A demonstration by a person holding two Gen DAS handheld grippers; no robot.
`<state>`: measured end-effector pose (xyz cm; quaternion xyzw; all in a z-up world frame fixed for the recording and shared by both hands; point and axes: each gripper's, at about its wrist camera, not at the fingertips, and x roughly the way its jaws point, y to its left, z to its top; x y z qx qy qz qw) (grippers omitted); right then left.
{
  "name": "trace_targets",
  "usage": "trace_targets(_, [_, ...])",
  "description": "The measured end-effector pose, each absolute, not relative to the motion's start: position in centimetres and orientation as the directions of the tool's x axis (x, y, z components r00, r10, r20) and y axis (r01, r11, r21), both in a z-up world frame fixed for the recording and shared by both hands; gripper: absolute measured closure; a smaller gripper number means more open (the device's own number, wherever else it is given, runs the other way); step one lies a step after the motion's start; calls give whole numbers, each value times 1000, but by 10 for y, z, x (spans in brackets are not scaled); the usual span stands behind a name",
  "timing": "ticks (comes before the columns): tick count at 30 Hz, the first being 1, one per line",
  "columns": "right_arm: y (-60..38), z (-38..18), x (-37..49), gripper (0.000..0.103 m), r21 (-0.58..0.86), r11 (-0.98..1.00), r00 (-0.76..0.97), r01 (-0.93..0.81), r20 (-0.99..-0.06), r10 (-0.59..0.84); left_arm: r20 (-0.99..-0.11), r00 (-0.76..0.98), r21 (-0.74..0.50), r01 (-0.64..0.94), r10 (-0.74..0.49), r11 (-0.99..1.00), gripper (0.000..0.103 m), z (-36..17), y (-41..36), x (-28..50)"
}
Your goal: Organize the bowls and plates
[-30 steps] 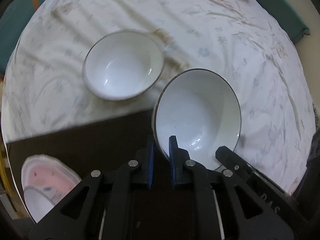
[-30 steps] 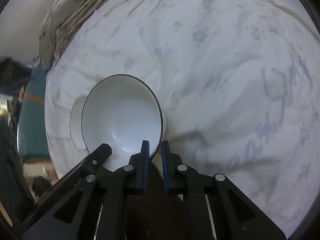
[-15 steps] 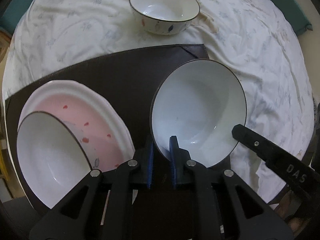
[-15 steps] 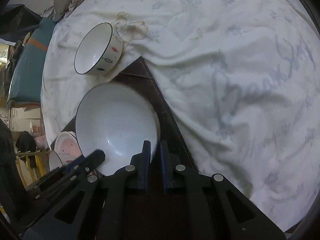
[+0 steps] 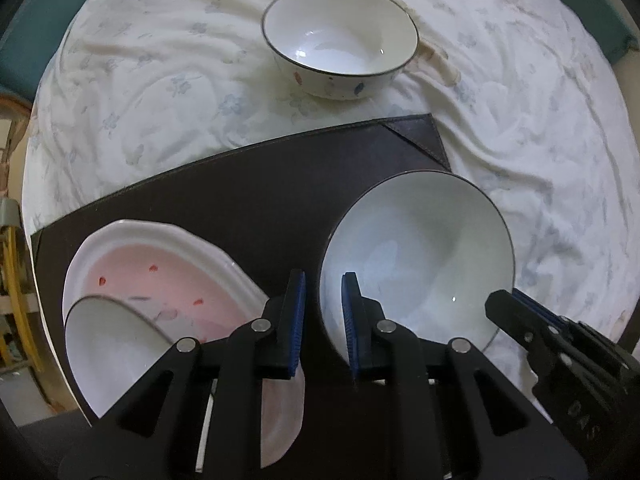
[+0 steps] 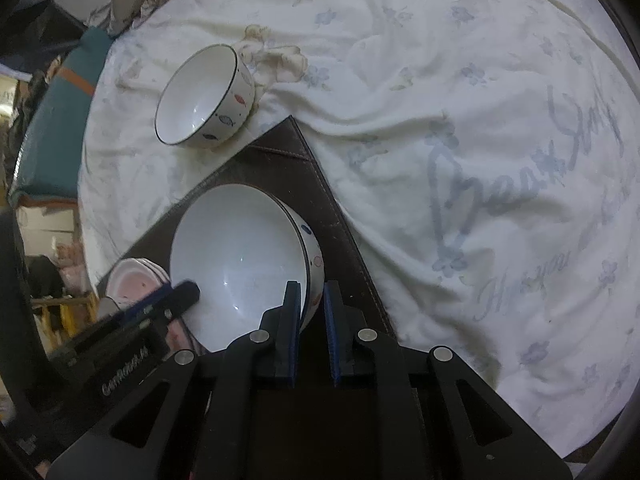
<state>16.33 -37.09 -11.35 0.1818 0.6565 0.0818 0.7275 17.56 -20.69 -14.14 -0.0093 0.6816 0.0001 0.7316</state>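
A large white bowl [image 5: 416, 256] with a thin dark rim and small coloured marks on its outside stands over the near right part of a dark brown mat [image 5: 248, 184], tilted. A smaller bowl [image 5: 340, 40] of the same kind, fish-like marks on its side, sits upright on the white floral cloth just beyond the mat's far corner. At the mat's left lies a white plate [image 5: 160, 276], pink inside with red spots, and a third white bowl [image 5: 112, 344] leans tilted on its near edge
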Motion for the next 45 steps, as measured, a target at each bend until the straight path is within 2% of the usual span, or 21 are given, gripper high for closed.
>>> trace_targets(12, [-355, -122, 174, 90, 303, 953, 86, 23, -950, 300, -994, 76, 87, 111, 79, 990, 94, -150, -230, 186])
trace_targets(18, [-353, -110, 172, 91, 295, 955, 112, -5, -949, 294, -992, 114, 70, 104, 58, 992, 94, -125, -217, 178])
trace_targets(21, [-355, -96, 170, 92, 324, 946, 147, -3, -936, 321, -988, 156, 15, 111, -2, 994, 96, -104, -216, 175])
trace_targets(22, [-355, -90, 169, 93, 347, 938, 161, -7, -925, 343, -983, 185, 22, 128, -3, 992, 96, -96, -218, 175])
trace_targets(23, [-354, -84, 167, 102, 380, 925, 171, -13, -911, 377, -978, 206, 42, 132, 14, 990, 97, -89, -218, 171])
trace_targets(24, [-351, -74, 164, 103, 405, 914, 188, -26, -896, 403, -975, 220, 60, 126, 31, 990, 97, -83, -217, 170])
trace_targets(26, [-345, -56, 160, 102, 362, 931, 239, -53, -900, 364, -977, 212, 58, 112, 33, 992, 97, -78, -212, 167])
trace_targets(29, [-349, -61, 161, 102, 355, 935, 236, -7, -908, 347, -974, 223, 62, 75, 44, 995, 97, -73, -200, 169])
trace_targets(31, [-357, -63, 163, 102, 371, 927, 244, 49, -905, 349, -977, 215, 19, 34, 11, 999, 96, -76, -186, 171])
trace_targets(33, [-367, -59, 164, 97, 378, 921, 262, 89, -901, 345, -983, 184, -6, 18, -9, 1000, 91, -83, -176, 174])
trace_targets(34, [-371, -57, 164, 97, 382, 919, 262, 98, -901, 346, -987, 163, -1, 7, -2, 1000, 83, -89, -172, 175])
trace_targets(35, [-373, -57, 164, 91, 376, 922, 250, 94, -905, 344, -988, 154, 3, 0, 3, 1000, 71, -92, -171, 174])
trace_targets(36, [-374, -59, 165, 81, 373, 924, 240, 88, -908, 344, -990, 140, 2, -7, 3, 1000, 67, -98, -169, 175])
trace_targets(37, [-374, -64, 166, 75, 373, 924, 224, 84, -911, 347, -992, 129, -10, -11, -8, 1000, 65, -103, -168, 176])
trace_targets(38, [-374, -70, 166, 60, 371, 924, 206, 86, -915, 348, -992, 122, -24, -15, -22, 1000, 65, -107, -168, 177])
trace_targets(39, [-374, -74, 166, 50, 372, 924, 195, 91, -916, 350, -993, 115, -38, -18, -35, 999, 65, -110, -168, 178])
trace_targets(43, [-371, -89, 169, 56, 355, 929, 175, 103, -926, 334, -994, 97, -57, -7, -56, 998, 65, -125, -175, 182])
trace_targets(45, [-368, -95, 172, 66, 350, 931, 161, 104, -929, 332, -994, 100, -47, 8, -47, 999, 66, -129, -180, 184])
